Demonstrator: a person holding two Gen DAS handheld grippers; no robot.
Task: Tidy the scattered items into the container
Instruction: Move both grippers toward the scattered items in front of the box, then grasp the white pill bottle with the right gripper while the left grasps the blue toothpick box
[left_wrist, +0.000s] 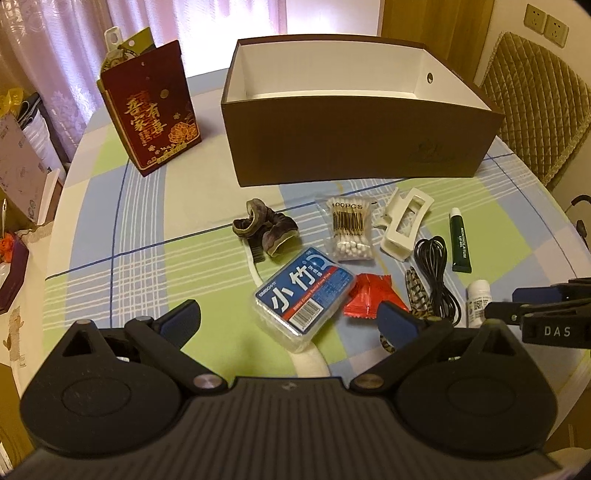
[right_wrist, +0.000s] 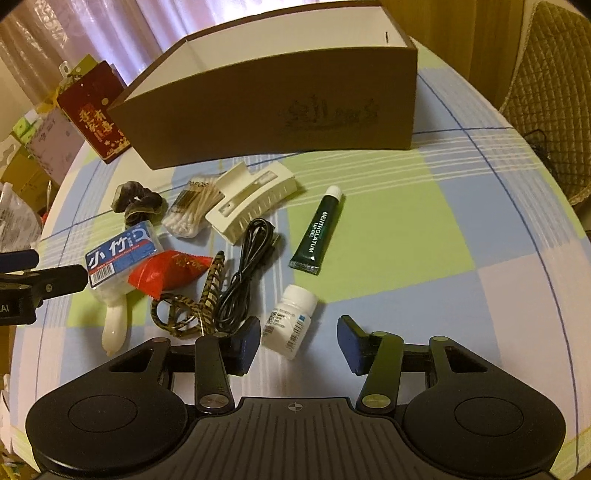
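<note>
An open brown box (left_wrist: 354, 147) with a white inside stands at the back of the table. In front of it lie a dark scrunchie (left_wrist: 266, 229), a cotton swab bag (left_wrist: 349, 229), a white hair claw (left_wrist: 404, 225), a green lip gel tube (right_wrist: 317, 232), a black cable (right_wrist: 243, 280), patterned scissors (right_wrist: 207, 295) and a red candy packet (left_wrist: 367, 295). My left gripper (left_wrist: 288, 317) is open, its fingers either side of a blue floss pick case (left_wrist: 303, 299). My right gripper (right_wrist: 299, 339) is open around a small white bottle (right_wrist: 288, 325); contact is unclear.
A red gift box (left_wrist: 151, 110) with gold lettering stands left of the brown box. A white handle (right_wrist: 114, 328) pokes out from under the floss case. A quilted chair (left_wrist: 535, 110) stands behind the table's right edge. Bags and boxes crowd the far left.
</note>
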